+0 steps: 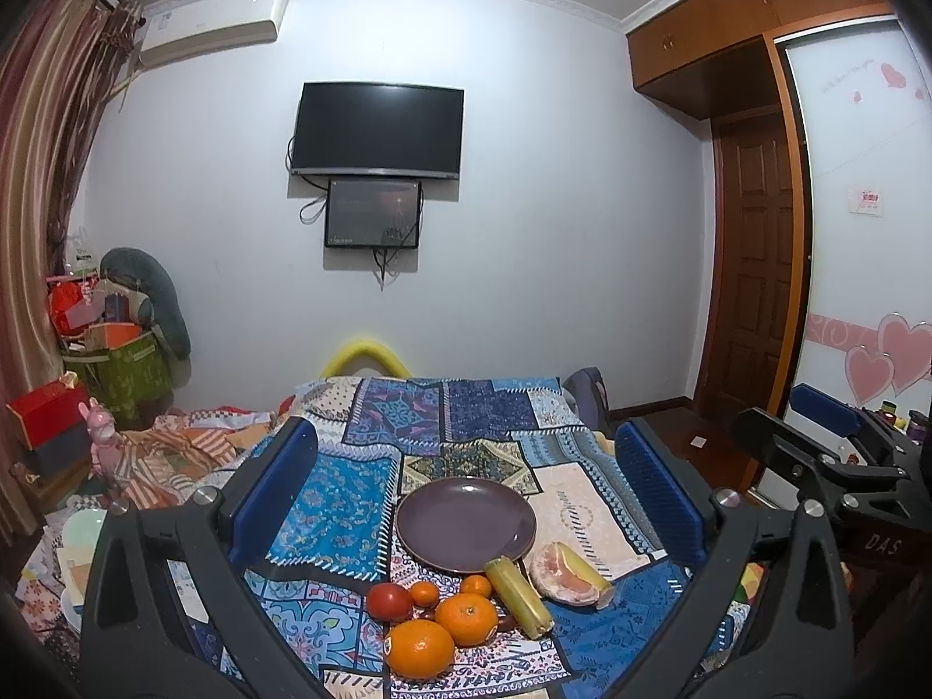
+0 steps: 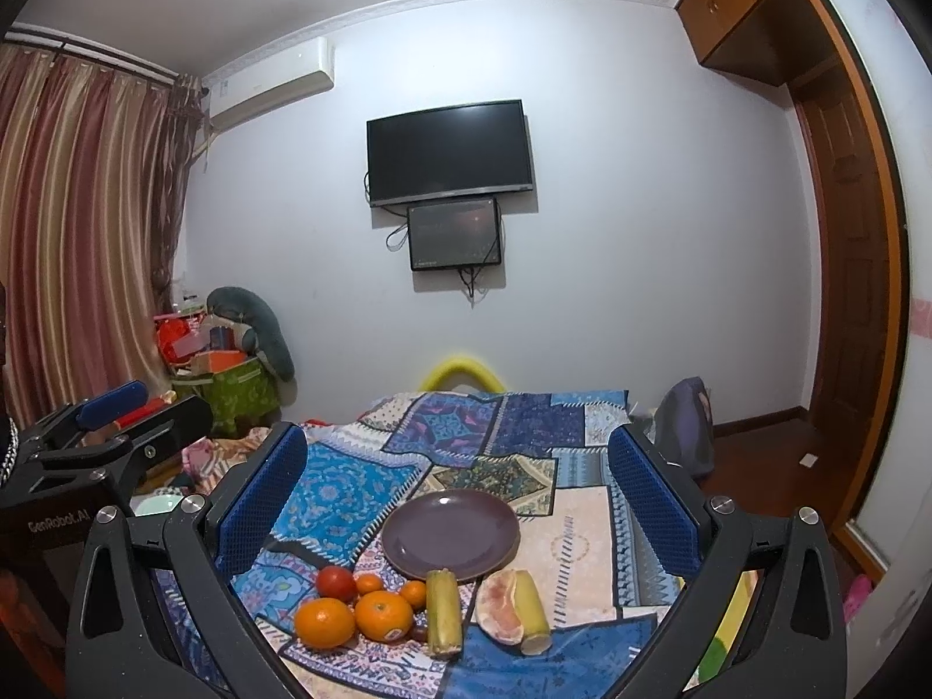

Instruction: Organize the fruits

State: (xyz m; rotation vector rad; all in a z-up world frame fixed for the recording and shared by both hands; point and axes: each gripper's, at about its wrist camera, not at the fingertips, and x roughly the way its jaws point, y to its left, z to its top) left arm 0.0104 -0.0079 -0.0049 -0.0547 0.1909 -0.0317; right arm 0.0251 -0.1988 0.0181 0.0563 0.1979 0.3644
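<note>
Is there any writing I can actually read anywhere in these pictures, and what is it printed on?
"DAS": on the right gripper, seen from the left camera.
"GenRobot.AI": on the left gripper, seen from the right camera.
Wardrobe door script, orange sticker, small screen text: too blurred to read.

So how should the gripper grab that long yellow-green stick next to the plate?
Grip the sugarcane piece around its middle, coming down from above with the right gripper, fingers on its left and right flanks. It lies flat and points roughly away from the camera, so its narrow width fits the open jaws. Probably mind the small orange close on its left.
</note>
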